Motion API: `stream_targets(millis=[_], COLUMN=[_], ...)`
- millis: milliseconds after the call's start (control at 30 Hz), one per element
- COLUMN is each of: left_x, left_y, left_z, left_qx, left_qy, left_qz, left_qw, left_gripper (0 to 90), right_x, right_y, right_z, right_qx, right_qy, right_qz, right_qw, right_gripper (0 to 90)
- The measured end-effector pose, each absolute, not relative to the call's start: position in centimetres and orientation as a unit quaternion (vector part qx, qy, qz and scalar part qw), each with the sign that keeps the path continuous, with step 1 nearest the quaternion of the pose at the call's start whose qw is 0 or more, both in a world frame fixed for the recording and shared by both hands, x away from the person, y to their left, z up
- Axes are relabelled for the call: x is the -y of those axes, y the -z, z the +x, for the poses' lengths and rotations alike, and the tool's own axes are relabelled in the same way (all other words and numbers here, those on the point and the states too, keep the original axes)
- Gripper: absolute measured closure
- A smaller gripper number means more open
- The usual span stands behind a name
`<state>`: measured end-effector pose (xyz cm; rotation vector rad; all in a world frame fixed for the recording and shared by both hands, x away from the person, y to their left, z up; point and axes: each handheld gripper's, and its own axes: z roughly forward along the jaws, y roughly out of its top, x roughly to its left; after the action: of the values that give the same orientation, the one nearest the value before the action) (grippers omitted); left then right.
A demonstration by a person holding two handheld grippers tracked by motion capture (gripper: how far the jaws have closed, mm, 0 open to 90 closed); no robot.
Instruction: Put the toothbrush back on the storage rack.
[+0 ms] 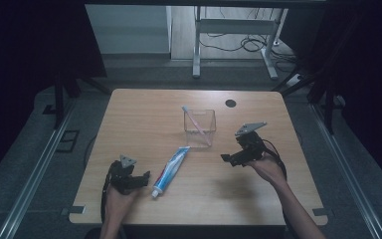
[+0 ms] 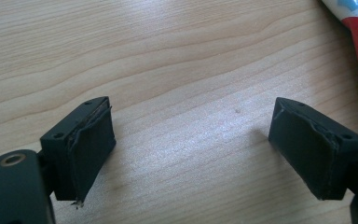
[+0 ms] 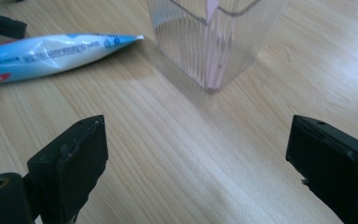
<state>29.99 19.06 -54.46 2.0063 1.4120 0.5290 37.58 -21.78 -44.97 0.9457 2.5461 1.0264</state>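
— Two claws, both released, nothing between the jaws of either. My left claw point(image 1: 142, 178) sits low on the worktop point(image 1: 144, 114) just beside the toothpaste tube point(image 1: 170, 171); my right claw point(image 1: 229, 158) hangs near the clear cup point(image 1: 199, 127), which has the pink toothbrush point(image 1: 196, 124) leaning inside it.

— Which thing do you go for?

— The tube, I judge. It lies flat, just to the right of my left claw, well apart from my right one.

— How does it point?

— Its long axis runs diagonally: the white cap end is nearest my left claw, the flat crimped tail points away toward the cup and nearly reaches its base.

— So how do you take it well?

— I'd bring the left claw across the axis, jaws straddling the body near the middle, not the cap. Close gently; it is soft and could squash or slip.
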Motion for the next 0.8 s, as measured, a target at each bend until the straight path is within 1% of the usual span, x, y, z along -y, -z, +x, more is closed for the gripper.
stream_targets(millis=[800], left_x=[-19.0], left_y=[54.5], left_z=[30.0], left_qx=[-0.534], left_qy=[-0.201], left_qz=[0.760], left_qw=[0.311], left_gripper=[13.9], right_x=[25.6], right_y=[48.6], right_z=[34.5], right_qx=[-0.859], right_qy=[-0.351], right_qz=[0.350], right_qw=[0.127], right_gripper=[5.3])
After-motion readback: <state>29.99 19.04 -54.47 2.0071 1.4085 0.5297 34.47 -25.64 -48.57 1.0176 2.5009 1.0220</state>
